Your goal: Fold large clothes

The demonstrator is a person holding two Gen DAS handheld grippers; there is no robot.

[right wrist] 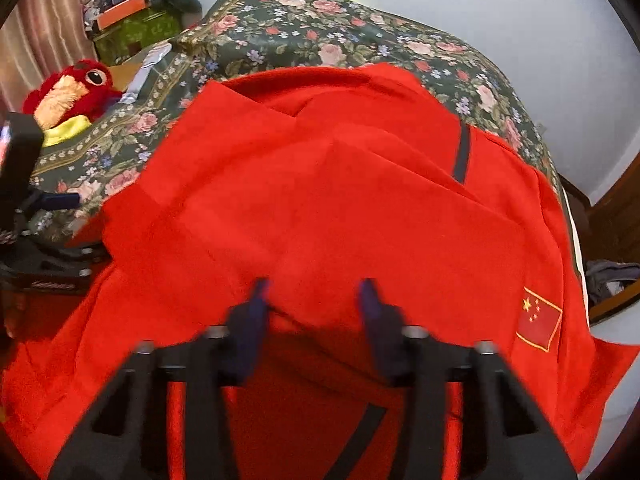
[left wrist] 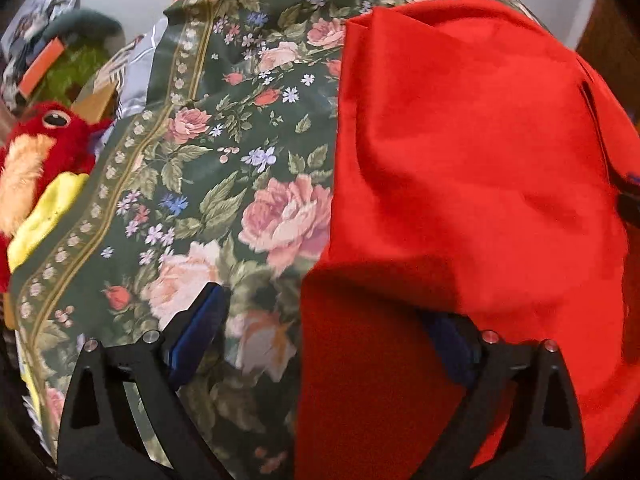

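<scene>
A large red garment (left wrist: 460,140) lies spread on a bed with a dark floral bedspread (left wrist: 224,160). My left gripper (left wrist: 326,304) points down at the garment's left edge and is open wide. Its left finger (left wrist: 200,320) is over the bedspread, and its right finger is partly hidden under red cloth. In the right wrist view the red garment (right wrist: 320,200) fills the middle, with a flag patch (right wrist: 538,320) at the right. My right gripper (right wrist: 316,284), blurred, is shut on a raised fold of the garment near its front edge.
A red plush toy (left wrist: 36,148) (right wrist: 68,92) sits at the bed's left side, with boxes and clutter (right wrist: 132,20) behind it. The floral bedspread (right wrist: 320,28) runs back to a white wall. Dark wooden furniture (right wrist: 616,216) stands at the right.
</scene>
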